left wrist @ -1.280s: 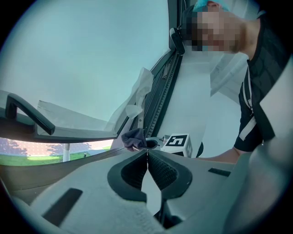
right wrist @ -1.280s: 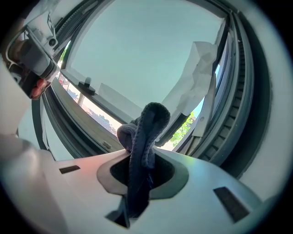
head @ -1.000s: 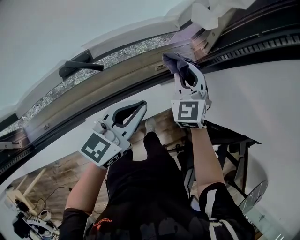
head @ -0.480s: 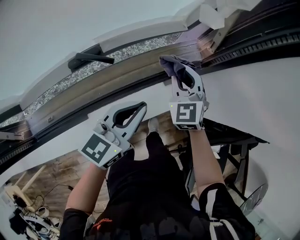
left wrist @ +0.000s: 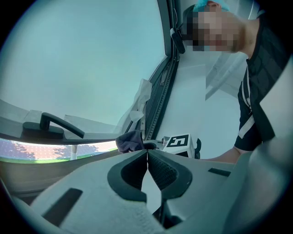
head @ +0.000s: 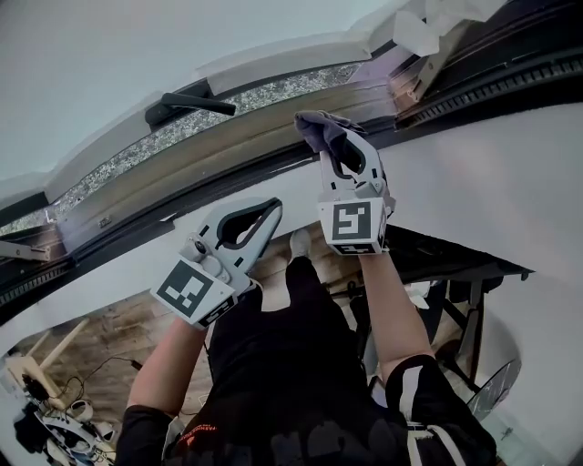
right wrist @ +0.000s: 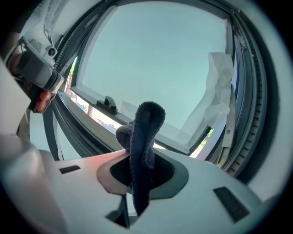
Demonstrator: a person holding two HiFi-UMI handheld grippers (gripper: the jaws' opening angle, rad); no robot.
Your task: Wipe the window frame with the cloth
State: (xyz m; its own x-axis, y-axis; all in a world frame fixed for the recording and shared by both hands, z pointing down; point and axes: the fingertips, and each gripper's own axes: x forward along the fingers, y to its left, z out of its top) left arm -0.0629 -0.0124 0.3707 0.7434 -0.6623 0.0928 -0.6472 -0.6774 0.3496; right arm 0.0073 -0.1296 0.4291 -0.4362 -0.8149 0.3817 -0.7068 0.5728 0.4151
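A dark grey cloth (head: 321, 132) is pinched in my right gripper (head: 339, 144), which is shut on it and presses it against the lower window frame (head: 228, 136). Seen from the right gripper view, the cloth (right wrist: 143, 137) stands up between the jaws, folded over at the top, before the frame (right wrist: 87, 121). My left gripper (head: 270, 207) hangs lower and to the left, shut and empty, its tips touching. From the left gripper view the cloth (left wrist: 130, 140) and the right gripper's marker cube (left wrist: 177, 140) lie just beyond the shut left gripper (left wrist: 147, 153).
A black window handle (head: 187, 104) sits on the sash left of the cloth. Crumpled white film (head: 428, 27) hangs at the frame's upper right corner. A white wall (head: 492, 182) runs below the frame. Below me are a dark table (head: 455, 264) and a wooden floor (head: 100, 341).
My right gripper has slid the cloth leftward along the frame, away from the right corner. The left gripper has stayed about where it was.
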